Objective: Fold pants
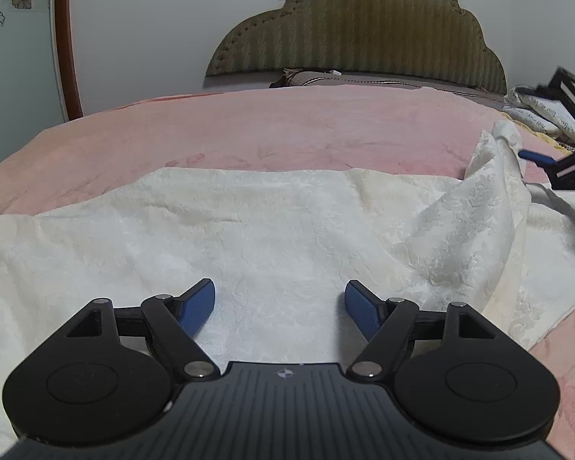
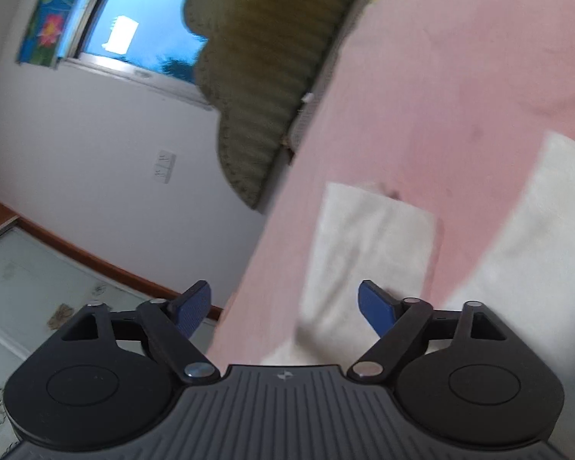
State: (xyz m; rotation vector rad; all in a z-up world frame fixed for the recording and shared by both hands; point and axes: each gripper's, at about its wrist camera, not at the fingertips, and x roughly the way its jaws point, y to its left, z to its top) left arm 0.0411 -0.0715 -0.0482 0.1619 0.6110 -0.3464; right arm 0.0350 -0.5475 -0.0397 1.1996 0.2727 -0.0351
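White textured pants [image 1: 249,230] lie spread across the pink bed cover [image 1: 249,126]. My left gripper [image 1: 280,303] hovers low over the near part of the cloth, open, with nothing between its blue pads. To the right a fold of the pants [image 1: 490,191] stands up in a peak, and one of the right gripper's blue fingers [image 1: 536,158] shows just beside its tip, apart from it. The right wrist view is rolled sideways and blurred. In it my right gripper [image 2: 285,306] is open and empty, with white pants cloth [image 2: 364,260] lying beyond its fingers.
An olive padded headboard [image 1: 364,30] stands at the far end of the bed, with pillows [image 1: 536,115] at the far right. A brown wooden frame [image 1: 67,38] and a white wall are at the left. A window [image 2: 134,27] sits beside the headboard.
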